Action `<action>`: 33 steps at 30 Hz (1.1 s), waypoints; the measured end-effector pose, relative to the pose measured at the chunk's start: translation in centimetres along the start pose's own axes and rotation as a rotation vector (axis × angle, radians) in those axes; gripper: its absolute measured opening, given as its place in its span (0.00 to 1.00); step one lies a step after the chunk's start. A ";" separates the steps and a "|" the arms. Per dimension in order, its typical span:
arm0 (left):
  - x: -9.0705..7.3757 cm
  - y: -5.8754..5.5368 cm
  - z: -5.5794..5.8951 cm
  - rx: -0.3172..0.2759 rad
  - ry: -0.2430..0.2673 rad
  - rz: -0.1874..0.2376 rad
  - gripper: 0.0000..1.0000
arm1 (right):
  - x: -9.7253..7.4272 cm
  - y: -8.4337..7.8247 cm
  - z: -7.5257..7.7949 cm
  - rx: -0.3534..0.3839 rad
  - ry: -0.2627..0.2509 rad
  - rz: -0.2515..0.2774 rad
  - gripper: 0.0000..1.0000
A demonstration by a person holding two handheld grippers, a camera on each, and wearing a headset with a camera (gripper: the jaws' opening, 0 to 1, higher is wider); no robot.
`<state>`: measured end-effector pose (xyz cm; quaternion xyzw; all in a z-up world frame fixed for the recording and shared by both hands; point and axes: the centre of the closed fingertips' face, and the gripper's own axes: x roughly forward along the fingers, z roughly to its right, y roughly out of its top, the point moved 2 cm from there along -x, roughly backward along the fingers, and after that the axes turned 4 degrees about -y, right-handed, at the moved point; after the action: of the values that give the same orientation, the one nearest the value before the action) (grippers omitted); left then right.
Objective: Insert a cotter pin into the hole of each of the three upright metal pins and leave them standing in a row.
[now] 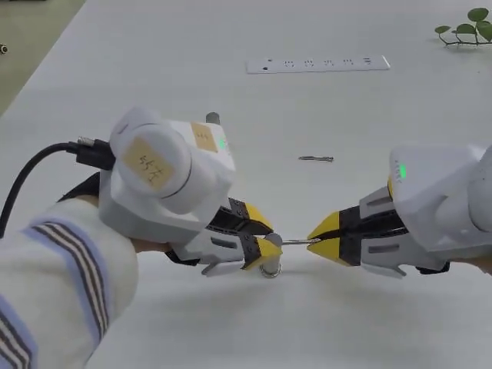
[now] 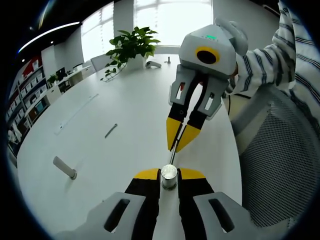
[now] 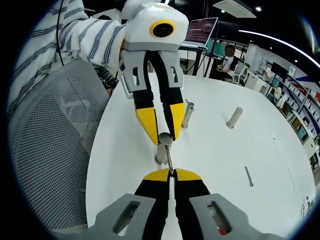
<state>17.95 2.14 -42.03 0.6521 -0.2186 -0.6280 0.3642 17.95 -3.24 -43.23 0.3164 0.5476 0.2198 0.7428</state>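
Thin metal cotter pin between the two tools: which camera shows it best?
Head view: the thin metal cotter pin lies side-on, running from the right gripper to the upright silver metal pin clamped in the left gripper. Both gripper views show it foreshortened, a short sliver.

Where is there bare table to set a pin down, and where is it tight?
Free: the tabletop nearer the person than both grippers, and the stretch between power strip and loose cotter pin. Crowded: where the left gripper and right gripper meet at the metal pin.

An office: long white table (image 1: 154,77), mesh chair (image 3: 50,125), lit monitor (image 3: 201,31), wall of bookshelves (image 2: 22,105), potted plant (image 2: 132,42)
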 end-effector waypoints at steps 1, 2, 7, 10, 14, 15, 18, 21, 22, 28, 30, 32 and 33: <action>0.0 0.0 0.0 -0.002 0.000 0.001 0.09 | 0.0 0.0 0.1 -0.001 -0.002 -0.003 0.00; 0.0 0.0 0.0 -0.008 0.000 0.001 0.09 | 0.1 0.0 0.2 -0.001 -0.002 -0.004 0.00; 0.0 0.0 -0.1 -0.011 0.002 0.001 0.09 | 0.3 -0.1 0.2 0.000 0.012 -0.002 0.00; 0.0 0.0 -0.1 -0.012 0.002 0.004 0.09 | 0.7 0.1 0.0 0.003 0.025 0.011 0.00; 0.1 0.0 -0.1 -0.029 0.003 0.008 0.09 | 1.3 0.4 0.0 0.001 0.027 0.013 0.00; 0.1 0.0 -0.1 -0.035 0.005 0.008 0.09 | 1.4 0.4 -0.1 0.000 0.030 0.015 0.00; 0.1 0.1 -0.1 -0.040 0.006 0.009 0.09 | 1.5 0.5 -0.1 -0.004 0.032 0.019 0.00; 0.2 0.1 -0.2 -0.043 0.007 0.008 0.09 | 1.6 0.5 0.0 -0.006 0.033 0.019 0.00; 0.2 0.1 -0.2 -0.043 0.007 0.008 0.09 | 1.6 0.5 0.0 -0.005 0.033 0.020 0.00; 0.2 0.1 -0.2 -0.053 0.006 0.007 0.09 | 1.8 0.8 0.0 -0.015 0.048 0.015 0.00; 0.3 0.2 -0.3 -0.057 0.006 0.007 0.09 | 1.9 1.0 -0.1 -0.025 0.053 0.014 0.00; 0.3 0.2 -0.3 -0.058 0.008 0.007 0.09 | 2.0 1.1 -0.1 -0.032 0.055 0.012 0.00; 0.3 0.2 -0.3 -0.060 0.008 0.007 0.09 | 2.1 1.1 -0.1 -0.033 0.057 0.012 0.00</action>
<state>18.27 1.85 -42.11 0.6426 -0.2004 -0.6303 0.3869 18.53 -1.01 -43.84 0.3011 0.5628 0.2421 0.7308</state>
